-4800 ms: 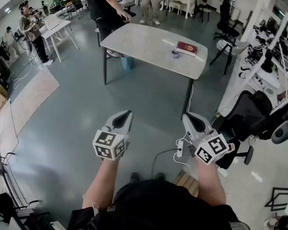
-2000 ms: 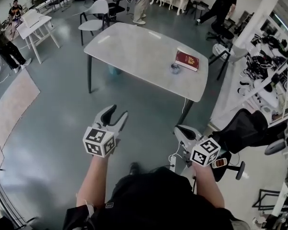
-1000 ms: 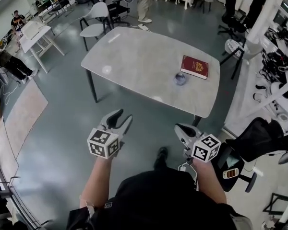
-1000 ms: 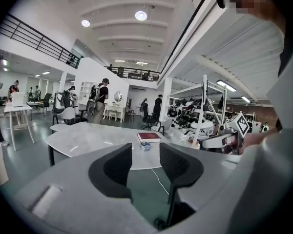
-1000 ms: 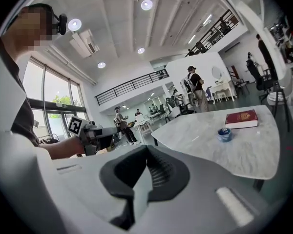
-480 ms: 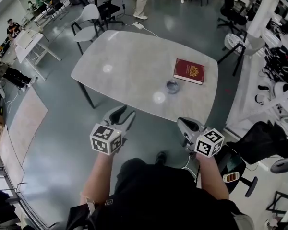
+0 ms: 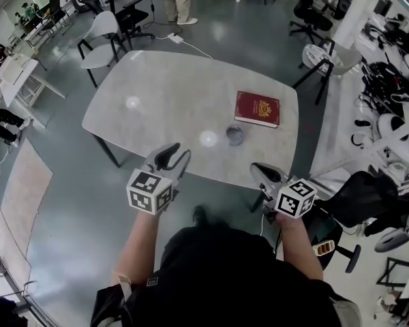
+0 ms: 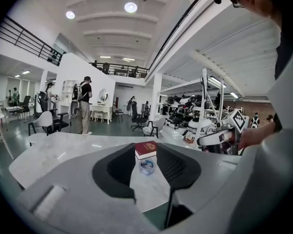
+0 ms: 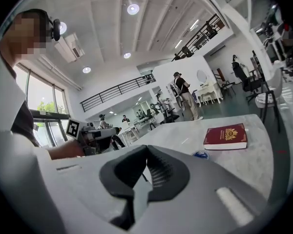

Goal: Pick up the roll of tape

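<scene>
Hovering at the near edge of the pale grey table (image 7: 157,94), the left gripper (image 7: 177,153) sights the small clear roll of tape (image 7: 234,135), mid-frame just below the dark red book (image 7: 257,108), through empty, closing jaws that I'd spread wider before straddling it, while the right gripper (image 7: 258,168) sits pinched together.

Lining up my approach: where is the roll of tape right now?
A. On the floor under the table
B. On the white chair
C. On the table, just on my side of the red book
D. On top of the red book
C: the roll of tape lies on the table, just short of the red book on the person's side.
</scene>
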`<action>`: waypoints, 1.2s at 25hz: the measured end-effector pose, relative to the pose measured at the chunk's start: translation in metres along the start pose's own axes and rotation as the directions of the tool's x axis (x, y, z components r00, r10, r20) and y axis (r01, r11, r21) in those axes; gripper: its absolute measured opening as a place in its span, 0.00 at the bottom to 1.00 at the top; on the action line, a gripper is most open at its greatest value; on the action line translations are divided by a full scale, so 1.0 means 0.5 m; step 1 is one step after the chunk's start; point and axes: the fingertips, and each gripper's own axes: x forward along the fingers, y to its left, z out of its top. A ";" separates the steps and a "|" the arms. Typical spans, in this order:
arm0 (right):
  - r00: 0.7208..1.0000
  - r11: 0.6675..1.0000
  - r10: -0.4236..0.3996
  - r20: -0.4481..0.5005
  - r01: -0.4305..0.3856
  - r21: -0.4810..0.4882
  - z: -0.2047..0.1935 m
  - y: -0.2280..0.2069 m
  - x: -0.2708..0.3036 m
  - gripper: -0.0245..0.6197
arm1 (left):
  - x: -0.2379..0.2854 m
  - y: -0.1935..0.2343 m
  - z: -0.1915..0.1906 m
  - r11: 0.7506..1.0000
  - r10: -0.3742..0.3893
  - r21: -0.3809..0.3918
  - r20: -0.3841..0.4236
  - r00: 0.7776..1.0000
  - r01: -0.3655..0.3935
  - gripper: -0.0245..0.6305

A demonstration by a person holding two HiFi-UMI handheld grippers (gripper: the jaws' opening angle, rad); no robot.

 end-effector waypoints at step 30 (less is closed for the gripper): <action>0.992 0.992 -0.127 0.016 0.127 -0.003 0.143 -0.244 0.112 0.04 | 0.413 -0.012 -0.059 0.884 -0.268 0.283 -0.346 0.899 0.372 0.29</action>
